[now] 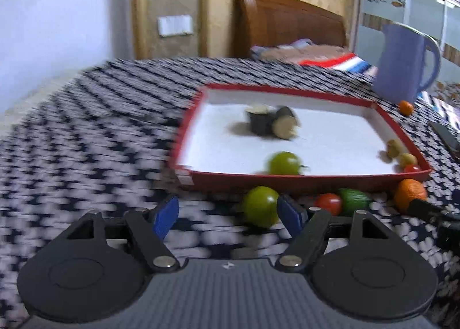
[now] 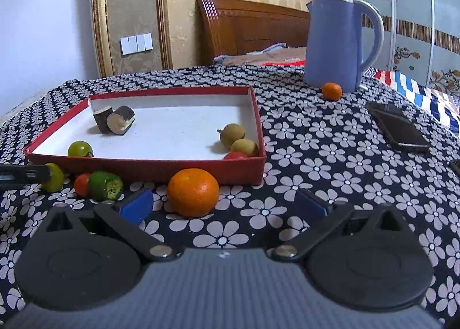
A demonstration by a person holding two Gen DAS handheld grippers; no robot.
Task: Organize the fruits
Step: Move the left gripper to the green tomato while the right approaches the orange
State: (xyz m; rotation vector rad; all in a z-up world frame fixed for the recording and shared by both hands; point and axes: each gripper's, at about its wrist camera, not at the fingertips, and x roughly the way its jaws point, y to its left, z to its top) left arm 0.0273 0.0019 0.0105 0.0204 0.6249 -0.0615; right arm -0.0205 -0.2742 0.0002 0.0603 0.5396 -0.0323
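Observation:
A red tray [image 2: 149, 169] [image 1: 287, 181] with a white floor holds two dark cut stalk pieces [image 2: 116, 119], a green tomato [image 2: 80, 149] [image 1: 284, 163], two brown longans [image 2: 238, 140] and a red tomato [image 2: 235, 155]. In front of it on the flowered cloth lie a green tomato [image 1: 260, 209] [image 2: 54, 177], a red tomato [image 1: 329, 204] [image 2: 82, 184], a bitten green fruit [image 1: 355, 201] [image 2: 105, 186] and an orange [image 2: 193, 192] [image 1: 409, 194]. My left gripper [image 1: 227, 217] is open; the outer green tomato sits between its fingers, close to the right pad. My right gripper [image 2: 224, 205] is open just short of the orange.
A blue jug [image 2: 333, 44] [image 1: 402, 61] stands at the back right with a small orange [image 2: 332, 90] [image 1: 406, 107] at its foot. A dark phone [image 2: 398, 128] lies on the cloth to the right. A wooden headboard [image 2: 250, 30] and bedding are behind the table.

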